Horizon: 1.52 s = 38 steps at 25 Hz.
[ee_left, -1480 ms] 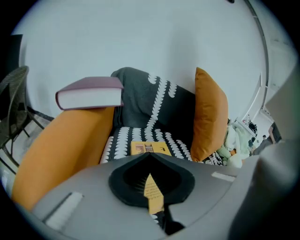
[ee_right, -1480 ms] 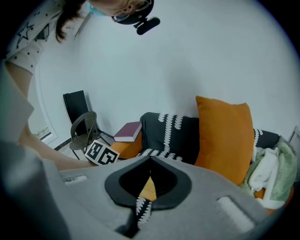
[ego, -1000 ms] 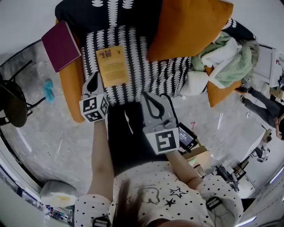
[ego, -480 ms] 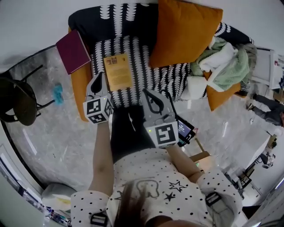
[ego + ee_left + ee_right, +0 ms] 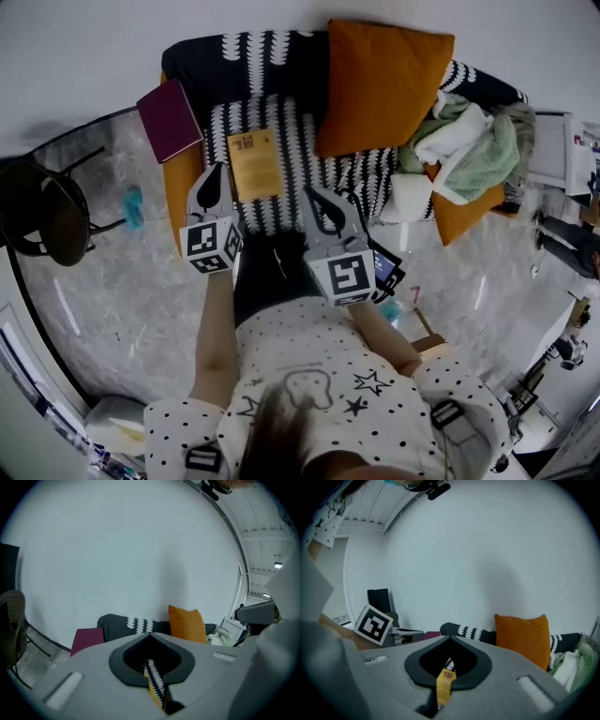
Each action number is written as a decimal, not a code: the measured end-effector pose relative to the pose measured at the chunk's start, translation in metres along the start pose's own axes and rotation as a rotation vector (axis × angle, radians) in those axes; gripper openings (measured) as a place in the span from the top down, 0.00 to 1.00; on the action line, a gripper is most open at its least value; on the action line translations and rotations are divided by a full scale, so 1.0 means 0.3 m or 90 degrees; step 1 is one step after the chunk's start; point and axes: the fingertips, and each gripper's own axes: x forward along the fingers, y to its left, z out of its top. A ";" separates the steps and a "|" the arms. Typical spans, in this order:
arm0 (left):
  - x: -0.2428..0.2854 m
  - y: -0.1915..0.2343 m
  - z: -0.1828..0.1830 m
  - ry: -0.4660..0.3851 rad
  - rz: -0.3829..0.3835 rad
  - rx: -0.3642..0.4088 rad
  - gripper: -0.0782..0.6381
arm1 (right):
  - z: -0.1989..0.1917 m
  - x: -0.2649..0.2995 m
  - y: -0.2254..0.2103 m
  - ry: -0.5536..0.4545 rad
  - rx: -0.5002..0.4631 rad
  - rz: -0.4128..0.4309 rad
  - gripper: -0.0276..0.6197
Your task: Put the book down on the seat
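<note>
Thin yellow paperback book (image 5: 255,165) lies flat on black-and-white patterned sofa seat (image 5: 309,173). Left gripper (image 5: 215,175) and right gripper (image 5: 317,199) both clenched, nothing held (hovering by the seat's front edge).

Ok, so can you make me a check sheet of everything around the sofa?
Surface: sofa seat, black-and-white patterned cover.
Job's things: yellow book lies flat on the seat, with no gripper touching it.
Clutter: maroon book at the sofa's left end; orange cushion against the back; heap of clothes at the right end.
Grippers: left gripper and right gripper are both shut and empty, at the sofa's front edge.
Cables: what seems to be a thin dark lead beside the right gripper.
Surroundings: grey floor with a small blue thing; dark chair; white wall behind.
</note>
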 end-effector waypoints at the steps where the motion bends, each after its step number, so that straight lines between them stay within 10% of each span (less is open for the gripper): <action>1: -0.015 -0.008 0.015 -0.005 -0.002 0.001 0.89 | 0.001 -0.005 0.003 -0.001 0.001 0.001 0.96; 38: -0.431 -0.250 0.411 -0.189 -0.064 0.071 0.90 | 0.224 -0.109 0.029 -0.094 -0.045 -0.002 0.96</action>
